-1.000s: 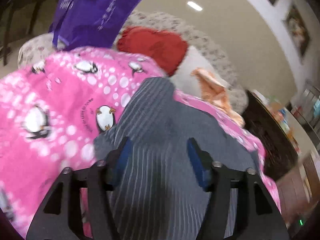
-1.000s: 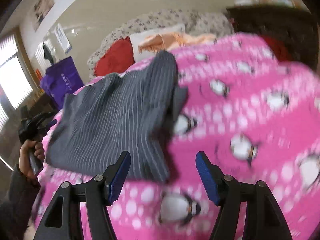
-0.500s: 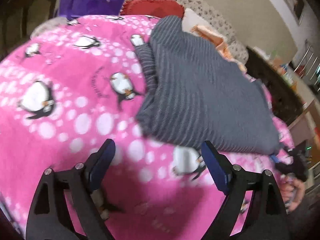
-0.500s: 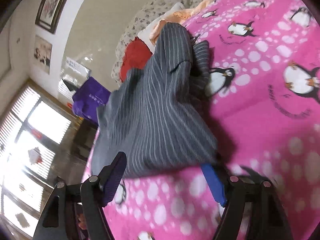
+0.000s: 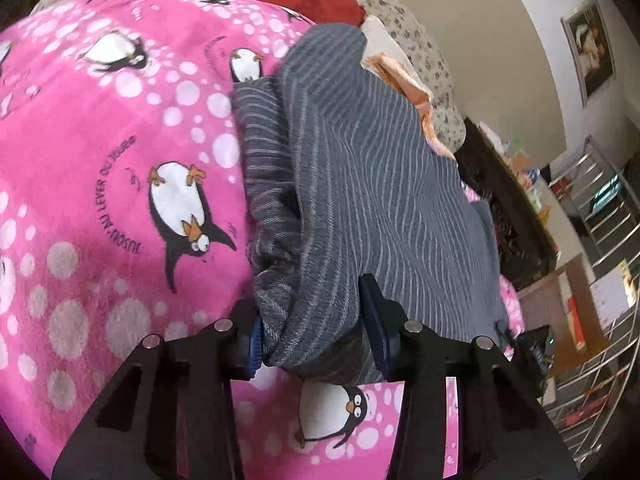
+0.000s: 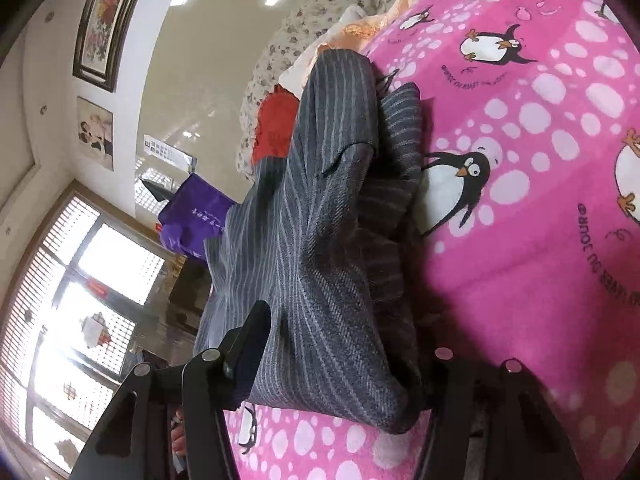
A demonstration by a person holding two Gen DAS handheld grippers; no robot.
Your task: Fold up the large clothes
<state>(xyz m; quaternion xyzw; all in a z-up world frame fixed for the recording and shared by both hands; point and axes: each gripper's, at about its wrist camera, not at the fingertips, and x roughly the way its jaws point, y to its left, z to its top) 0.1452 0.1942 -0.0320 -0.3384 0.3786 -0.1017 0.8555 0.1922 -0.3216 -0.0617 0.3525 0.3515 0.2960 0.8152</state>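
Observation:
A grey striped garment (image 5: 360, 168) lies folded on a pink penguin blanket (image 5: 100, 160). My left gripper (image 5: 314, 332) is closing on the garment's near left corner, and the bunched cloth fills the gap between its blue pads. In the right wrist view the same garment (image 6: 320, 240) runs away over the blanket (image 6: 540, 240). My right gripper (image 6: 340, 360) is closing on the near right corner. Its left finger lies against the cloth, which hides the right pad. The right gripper body (image 5: 532, 352) shows at the garment's far corner in the left wrist view.
Behind the blanket stands a floral sofa (image 5: 420, 52) with a red cushion (image 5: 304, 0) and orange cloth (image 5: 408, 80). A purple bag (image 6: 196, 216) sits at the far left. A dark cabinet (image 5: 512, 216) and a metal rack (image 5: 600, 240) stand to the right.
Both grippers have dropped to the garment's near edge. Their jaws opened wide, then narrowed around the two near corners. The right wrist view has rolled.

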